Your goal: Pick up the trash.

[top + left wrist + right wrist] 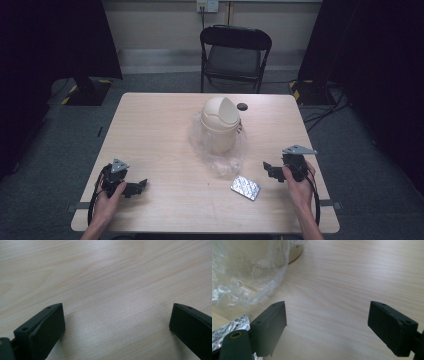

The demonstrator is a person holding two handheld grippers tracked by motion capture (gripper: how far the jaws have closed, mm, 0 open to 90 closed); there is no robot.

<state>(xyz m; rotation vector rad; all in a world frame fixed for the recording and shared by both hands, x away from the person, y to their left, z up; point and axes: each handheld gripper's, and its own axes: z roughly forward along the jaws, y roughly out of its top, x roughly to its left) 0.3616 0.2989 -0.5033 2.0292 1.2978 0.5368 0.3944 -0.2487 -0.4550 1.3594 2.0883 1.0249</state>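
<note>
Standing mid-table on pale wood grain (pixel 150 130), a cream domed bin (pixel 220 125) with a swing lid sits on crinkled clear plastic (pixel 220 157). A flat silvery packet (pixel 245 188) lies near the front edge. Both the left gripper (pixel 137 187) and right gripper (pixel 270 169) rest low with jaws spread wide, empty, bare wood between them.
</note>
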